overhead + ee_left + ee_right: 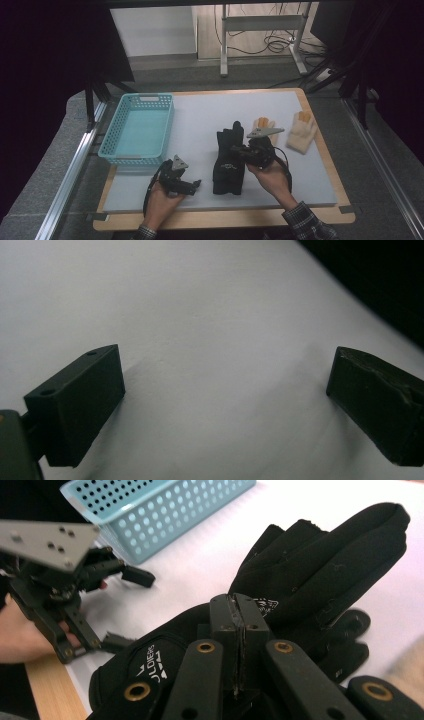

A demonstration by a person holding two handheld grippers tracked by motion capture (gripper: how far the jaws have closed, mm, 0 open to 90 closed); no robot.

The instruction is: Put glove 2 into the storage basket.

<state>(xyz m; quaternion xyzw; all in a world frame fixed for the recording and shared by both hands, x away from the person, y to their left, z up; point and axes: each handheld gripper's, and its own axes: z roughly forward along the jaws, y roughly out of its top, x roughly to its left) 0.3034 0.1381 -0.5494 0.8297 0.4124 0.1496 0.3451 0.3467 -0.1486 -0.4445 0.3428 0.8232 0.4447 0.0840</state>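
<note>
From the high view, my work seems barely begun: the blue basket (137, 129) at the left of the desk (200, 112) holds nothing that I can see; the black gloves (229, 159) lie stacked in the middle of the grey mat, and the two cream gloves (301, 131) lie near the right edge, one partly behind my right tongs (239, 150); those tongs hover over the black gloves, pointing toward the basket side, while my left tongs (195, 185) rest low near the front edge, just below the basket and apart from every glove; I take the job to be putting gloves into the basket, so all of it seems left to do. In the left gripper view, my left tongs (225, 390) stand wide with only bare pale mat between the jaws, holding nothing. In the right gripper view, my right tongs (239, 611) are pressed fully together, jaw against jaw, right over the black gloves (320, 570); I cannot see any fabric pinched between them, so I judge that no glove is gripped yet; beyond them the other tongs (122, 607) sit open in my left hand (20, 635), with the basket (165, 510) behind, still without a glove in the part that I can see.
</note>
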